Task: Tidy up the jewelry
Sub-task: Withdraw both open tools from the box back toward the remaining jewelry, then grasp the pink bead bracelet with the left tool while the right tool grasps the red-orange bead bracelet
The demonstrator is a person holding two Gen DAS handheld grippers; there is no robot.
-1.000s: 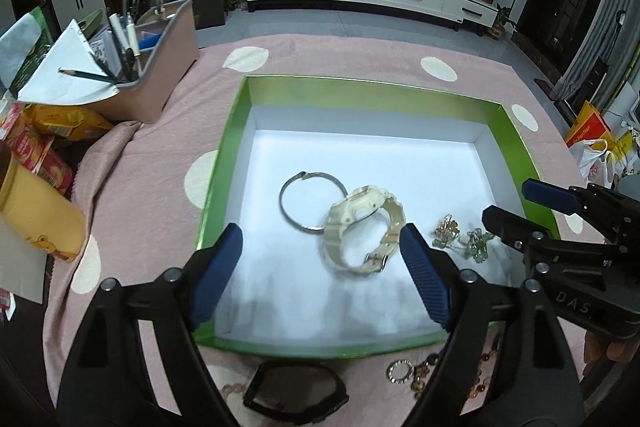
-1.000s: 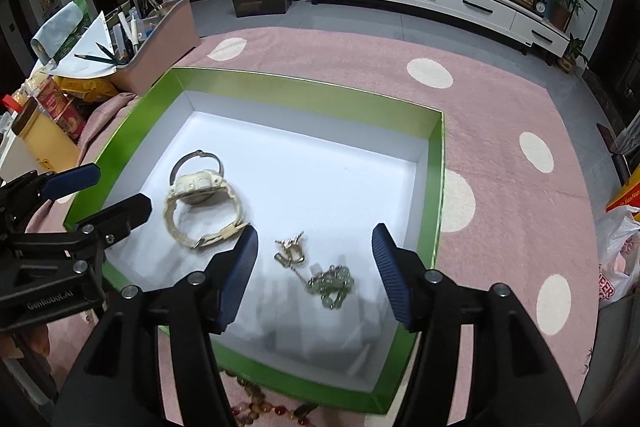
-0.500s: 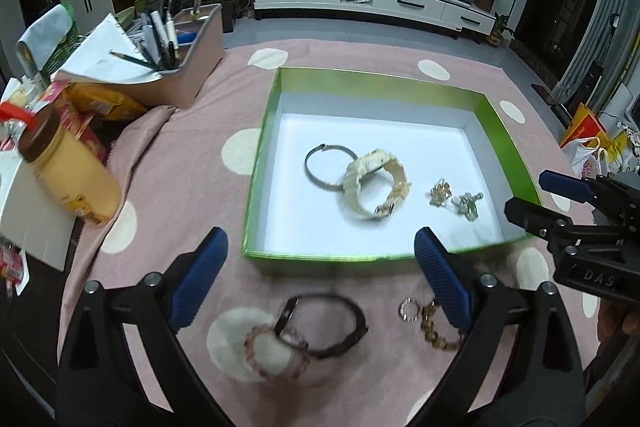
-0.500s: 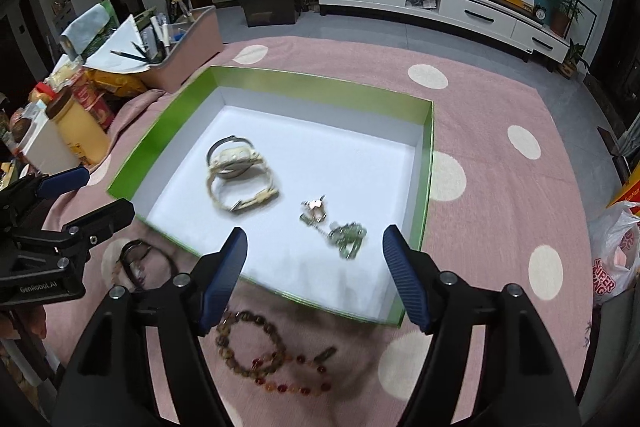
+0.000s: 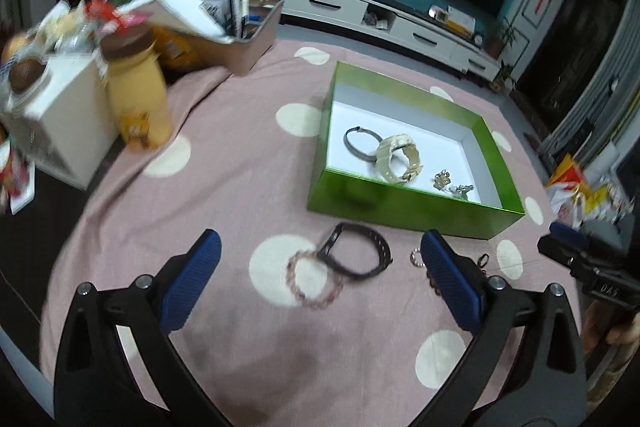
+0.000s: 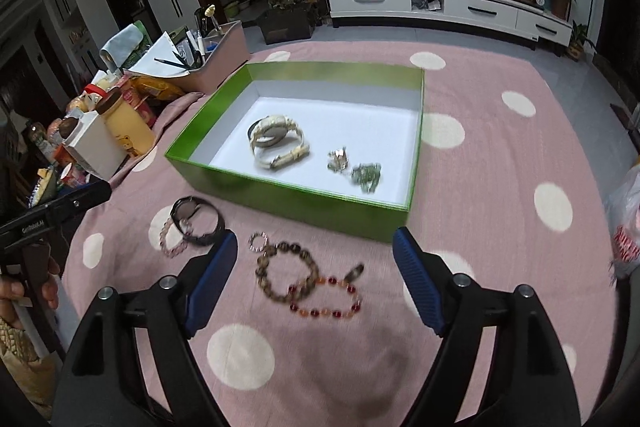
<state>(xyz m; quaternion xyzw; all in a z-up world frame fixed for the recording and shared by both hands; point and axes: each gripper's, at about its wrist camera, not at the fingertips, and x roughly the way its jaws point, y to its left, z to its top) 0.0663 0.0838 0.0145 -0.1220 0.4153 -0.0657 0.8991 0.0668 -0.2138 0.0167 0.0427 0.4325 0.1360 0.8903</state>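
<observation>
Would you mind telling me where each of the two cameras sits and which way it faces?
Left wrist: sits on the left gripper, above the pink cloth, facing the green box and TV wall; its two blue pads frame a black watch; the right gripper shows at the right edge.
Right wrist: sits on the right gripper, facing the same box from farther right; a bead bracelet lies between its pads.
Both views share the box and the cream watch inside it.
</observation>
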